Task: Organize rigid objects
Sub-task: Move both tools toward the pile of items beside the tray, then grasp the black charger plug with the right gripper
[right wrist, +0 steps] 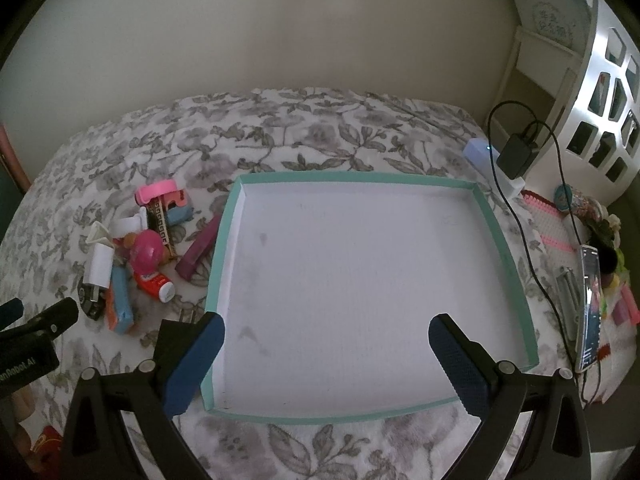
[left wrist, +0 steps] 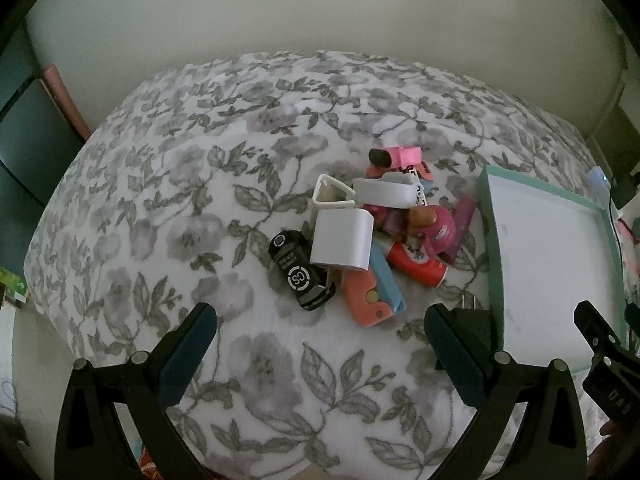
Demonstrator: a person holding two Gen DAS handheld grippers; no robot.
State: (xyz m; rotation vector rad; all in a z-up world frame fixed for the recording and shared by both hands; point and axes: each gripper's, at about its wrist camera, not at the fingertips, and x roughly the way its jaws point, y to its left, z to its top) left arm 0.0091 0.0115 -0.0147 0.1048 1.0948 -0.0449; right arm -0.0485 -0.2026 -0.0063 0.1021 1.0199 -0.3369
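Bedspread [left wrist: 168, 208]: white w/ grey flower-and-leaf print. Tray [right wrist: 516, 280]: teal rim, white inside, faint grey smudges. Pile: black toy car [left wrist: 298, 276] w/ white markings, white blocks [left wrist: 340, 240], red tube [left wrist: 416, 262] w/ white cap, coral-and-blue piece [left wrist: 374, 292], magenta round toy [right wrist: 147, 255], purple bar [right wrist: 198, 251], pink clip [right wrist: 158, 191]. Gripper pads [right wrist: 196, 364]: dark blue, on black frames. Wall [right wrist: 280, 32]: cream.

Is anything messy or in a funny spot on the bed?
Yes. The small plastic things lie jumbled in a heap on the flowery grey-and-white bedspread, stacked over each other at all angles. Beside them, the shallow teal-rimmed white tray holds nothing yet. A black plug with metal prongs sits apart, against the tray's near corner.
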